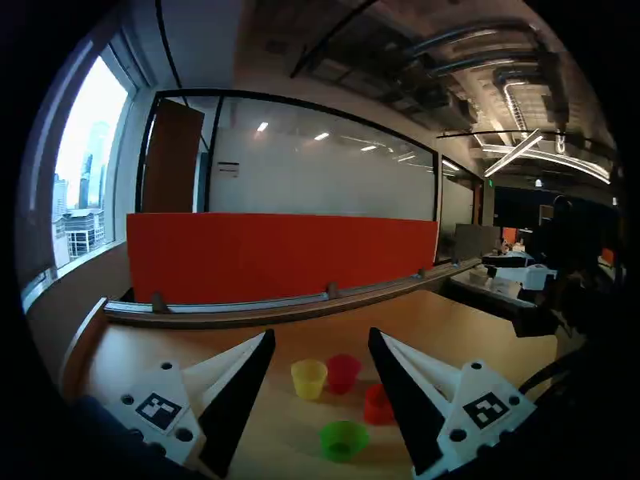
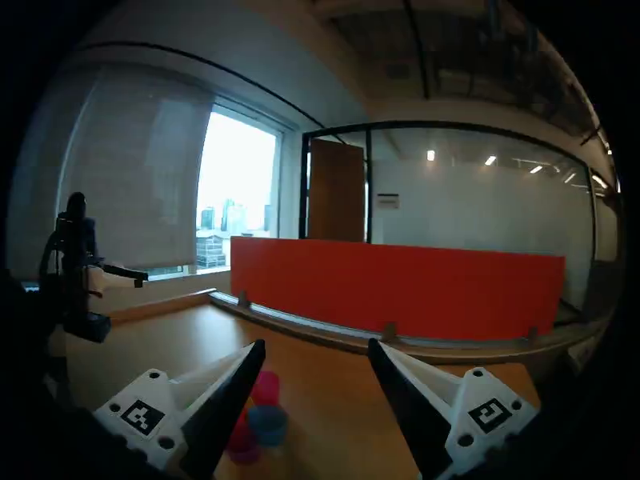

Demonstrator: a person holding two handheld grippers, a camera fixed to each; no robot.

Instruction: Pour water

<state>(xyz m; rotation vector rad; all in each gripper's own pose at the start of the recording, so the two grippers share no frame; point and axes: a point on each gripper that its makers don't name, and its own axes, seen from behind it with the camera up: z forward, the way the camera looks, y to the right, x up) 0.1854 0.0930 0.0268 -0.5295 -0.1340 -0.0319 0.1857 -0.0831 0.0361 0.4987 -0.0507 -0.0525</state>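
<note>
Between the fingers of the left gripper [image 1: 321, 332], spread and empty: green cup [image 1: 344, 438] nearest on the table [image 1: 464, 324], red cup [image 1: 376, 404] behind, then yellow cup [image 1: 309, 378] and pink cup [image 1: 342, 372]. Right gripper [image 2: 316, 342] also spread, empty, near blue cup [image 2: 270, 424]. Nothing grasped, pour not begun

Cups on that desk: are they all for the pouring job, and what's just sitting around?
For the job: yellow cup, pink cup, red cup, green cup, left claw, right claw.
Just around: orange partition, window, wooden door.
</note>
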